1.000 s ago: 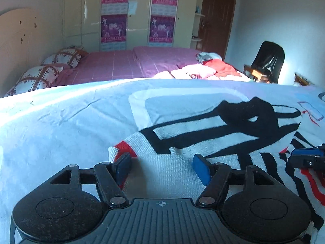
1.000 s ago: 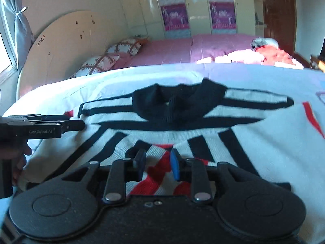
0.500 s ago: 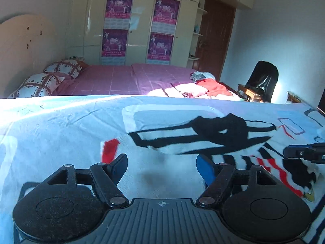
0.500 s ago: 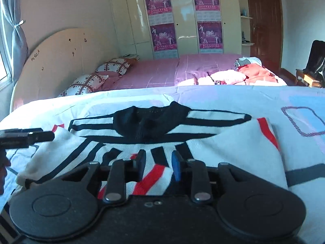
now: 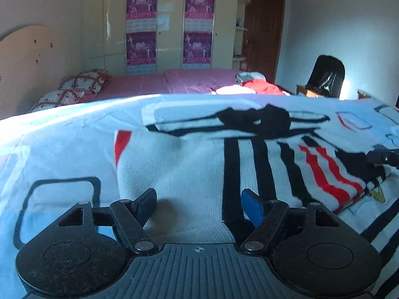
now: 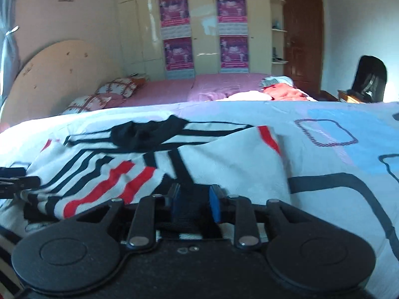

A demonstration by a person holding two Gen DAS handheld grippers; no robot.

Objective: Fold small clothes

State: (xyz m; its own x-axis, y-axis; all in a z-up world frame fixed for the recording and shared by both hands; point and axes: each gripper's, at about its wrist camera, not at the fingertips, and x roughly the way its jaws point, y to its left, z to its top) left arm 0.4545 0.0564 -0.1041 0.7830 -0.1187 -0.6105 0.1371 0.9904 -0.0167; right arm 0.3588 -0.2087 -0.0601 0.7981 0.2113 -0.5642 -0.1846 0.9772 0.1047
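A small white knit sweater [image 5: 199, 164] with black and red stripes and a black collar lies on the blue patterned bedspread [image 5: 62, 137]. Its sides are folded in over the body. My left gripper [image 5: 199, 205] is open, low over the sweater's near white part, holding nothing. My right gripper [image 6: 195, 201] has its jaws a small gap apart around the sweater's [image 6: 224, 159] near black hem; whether it grips is unclear. The right gripper's tip shows at the right edge of the left wrist view [image 5: 384, 158]. The left gripper's tip shows at the left edge of the right wrist view [image 6: 17, 183].
A second bed with a pink cover [image 5: 174, 82] stands behind, with patterned pillows [image 5: 82, 84] and a heap of clothes [image 5: 251, 87]. A black chair [image 5: 326, 74] stands at the far right. A wardrobe with posters [image 5: 169, 27] fills the back wall.
Both grippers have pulled back toward the near edge of the bed. The sweater's sleeve side now lies folded over its body. The right jaws have opened slightly.
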